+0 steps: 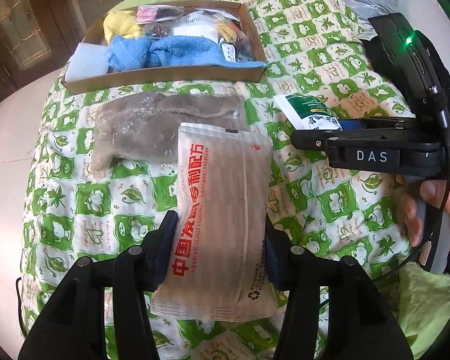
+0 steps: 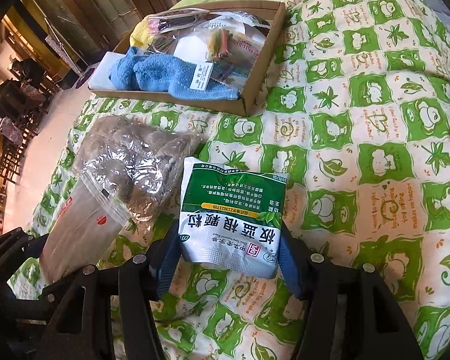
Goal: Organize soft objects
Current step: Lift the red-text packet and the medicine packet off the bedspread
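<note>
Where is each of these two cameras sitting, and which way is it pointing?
Left wrist view: on the left gripper, looking steeply down along its fingers at a beige packet they clamp; the right gripper and a hand show alongside.
Right wrist view: on the right gripper, looking steeply down at a green sachet it clamps.
Both share: the cardboard tray, blue towel, bagged brown plush, green quilt.

A green-and-white patterned quilt [image 2: 360,138] covers the bed; wooden doors [image 2: 111,3] behind.
</note>
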`<state>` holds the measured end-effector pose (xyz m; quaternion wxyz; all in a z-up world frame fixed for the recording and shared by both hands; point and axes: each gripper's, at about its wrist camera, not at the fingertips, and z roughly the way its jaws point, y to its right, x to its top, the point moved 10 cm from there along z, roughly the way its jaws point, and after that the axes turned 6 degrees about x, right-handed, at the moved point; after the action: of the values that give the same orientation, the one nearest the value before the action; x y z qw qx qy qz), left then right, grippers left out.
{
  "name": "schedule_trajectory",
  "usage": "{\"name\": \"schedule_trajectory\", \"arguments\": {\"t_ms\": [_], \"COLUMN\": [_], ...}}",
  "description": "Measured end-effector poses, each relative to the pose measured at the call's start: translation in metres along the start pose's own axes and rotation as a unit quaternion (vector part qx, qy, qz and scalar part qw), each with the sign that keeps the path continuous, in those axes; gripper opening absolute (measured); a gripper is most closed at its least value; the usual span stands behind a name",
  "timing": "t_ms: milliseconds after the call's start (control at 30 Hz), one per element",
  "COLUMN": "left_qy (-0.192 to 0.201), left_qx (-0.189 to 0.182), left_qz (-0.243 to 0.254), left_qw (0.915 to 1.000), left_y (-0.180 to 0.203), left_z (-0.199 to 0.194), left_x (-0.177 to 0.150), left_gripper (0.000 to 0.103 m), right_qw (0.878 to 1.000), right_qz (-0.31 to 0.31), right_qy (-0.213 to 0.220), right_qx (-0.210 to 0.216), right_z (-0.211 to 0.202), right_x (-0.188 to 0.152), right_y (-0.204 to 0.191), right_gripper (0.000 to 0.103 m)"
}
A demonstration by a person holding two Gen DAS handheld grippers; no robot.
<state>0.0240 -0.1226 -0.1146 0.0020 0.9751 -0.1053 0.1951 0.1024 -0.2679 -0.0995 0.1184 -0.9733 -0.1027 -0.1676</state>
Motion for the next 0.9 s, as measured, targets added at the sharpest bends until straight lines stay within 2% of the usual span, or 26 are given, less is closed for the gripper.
{"name": "schedule_trajectory", "arguments": {"t_ms": [267, 433, 900], "left_qy": [0.004, -0.003, 0.007], "left_qx": [0.002, -0.018, -0.007], "left_qz": [-0.001, -0.009, -0.009], "left_qw": [1.0, 0.9998, 0.9999], "left_y": [-0.005, -0.007, -0.024], "left_z": [-0.002, 0.0, -0.002], "left_x": [0.009, 0.014, 0.037], "left_gripper": [0.05, 0.05, 0.05], "right_qw": [1.0, 0.999, 0.997], "right_qz": [-0.022, -0.039, -0.06], "right_qy": [-0.005, -0.011, -0.04], "right_qx": [-0.008, -0.008, -0.01], "right_z": [-0.005, -0.009, -0.008], "right_x": [0.009, 0.016, 0.029], "right_y": [-0.008, -0.014, -0.017], "right_gripper": [0.059, 0.059, 0.059]}}
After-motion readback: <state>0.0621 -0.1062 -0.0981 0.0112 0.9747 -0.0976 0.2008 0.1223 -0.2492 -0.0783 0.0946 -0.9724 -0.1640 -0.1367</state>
